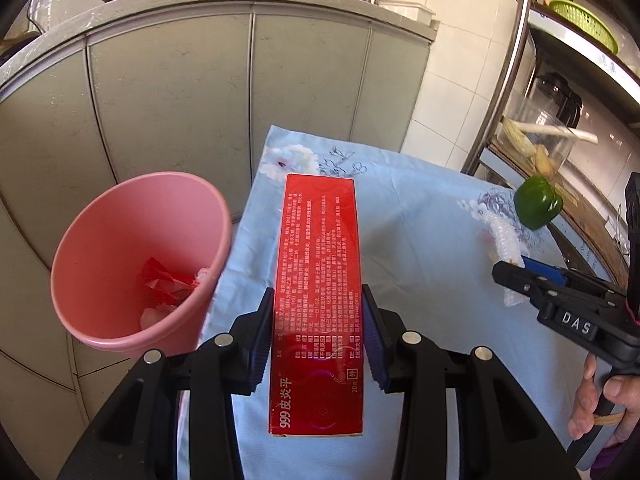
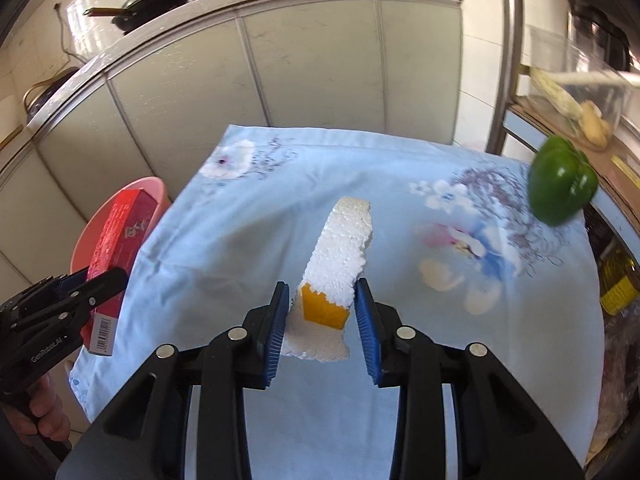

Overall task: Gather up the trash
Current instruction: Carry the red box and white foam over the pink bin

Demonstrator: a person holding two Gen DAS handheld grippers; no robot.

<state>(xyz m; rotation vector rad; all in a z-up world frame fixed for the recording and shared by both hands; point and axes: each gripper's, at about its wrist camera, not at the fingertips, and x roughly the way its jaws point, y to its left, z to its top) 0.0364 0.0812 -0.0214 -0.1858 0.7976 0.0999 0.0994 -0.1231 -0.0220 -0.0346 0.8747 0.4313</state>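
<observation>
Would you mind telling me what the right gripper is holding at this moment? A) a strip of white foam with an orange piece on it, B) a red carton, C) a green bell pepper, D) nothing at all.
A: in the right wrist view, the right gripper has its jaws closed on the white foam strip, while the red carton sits in the left gripper.

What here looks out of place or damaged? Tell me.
The green bell pepper on the floral cloth is food, not trash. The white foam piece in the right gripper has ragged, broken edges. The red box in the left gripper looks intact.
</observation>
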